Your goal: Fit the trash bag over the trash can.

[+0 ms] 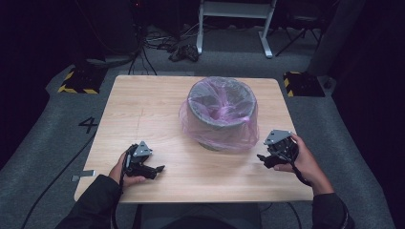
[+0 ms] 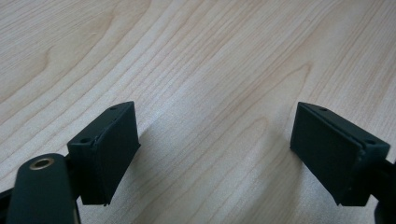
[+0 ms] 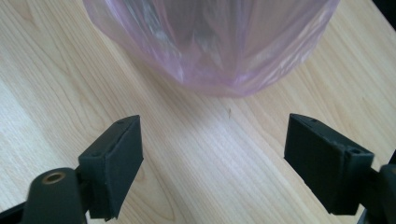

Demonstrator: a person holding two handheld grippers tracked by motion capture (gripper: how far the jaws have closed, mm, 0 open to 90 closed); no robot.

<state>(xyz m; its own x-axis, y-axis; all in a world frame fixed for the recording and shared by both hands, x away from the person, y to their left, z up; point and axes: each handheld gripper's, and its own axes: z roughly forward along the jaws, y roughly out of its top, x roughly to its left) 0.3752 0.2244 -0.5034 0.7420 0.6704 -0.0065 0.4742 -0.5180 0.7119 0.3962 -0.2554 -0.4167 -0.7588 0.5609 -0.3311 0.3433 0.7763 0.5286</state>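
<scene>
Honestly, that thin pink bag (image 3: 210,46) draped over the grey bin (image 1: 220,107) just ahead of the right gripper (image 3: 212,163) looks light, floppy and slippery, so I'd pinch its loose skirt, both the right and left gripper (image 2: 215,154) gaping apart, empty.

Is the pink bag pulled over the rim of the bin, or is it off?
Over the rim. The pink bag lines the grey bin and hangs down its outside.
</scene>
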